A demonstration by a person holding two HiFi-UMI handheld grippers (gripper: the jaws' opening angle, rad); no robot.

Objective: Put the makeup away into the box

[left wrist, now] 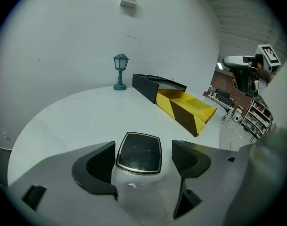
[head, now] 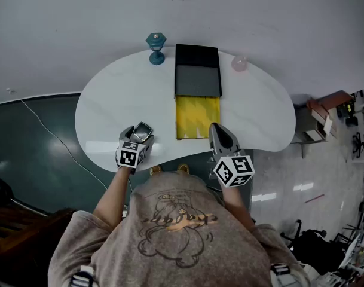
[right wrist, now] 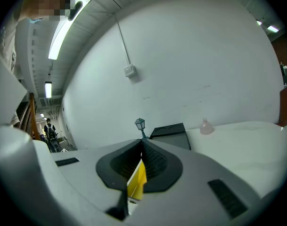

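Well, the left hand-held gripper (left wrist: pixel 144 160) stands open around the black compact (left wrist: pixel 139 152) on the surface (head: pixel 110 106). The box's yellow drawer (head: pixel 196 117) lies ahead-right, its corner seemingly pinched by the right hand-held gripper (right wrist: pixel 141 147).

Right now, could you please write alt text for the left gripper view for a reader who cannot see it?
The left gripper, jaws apart, straddles a dark square makeup compact with a gold rim lying on a white oval table. Beyond stand a black box with its yellow drawer pulled out and a small teal lantern ornament.
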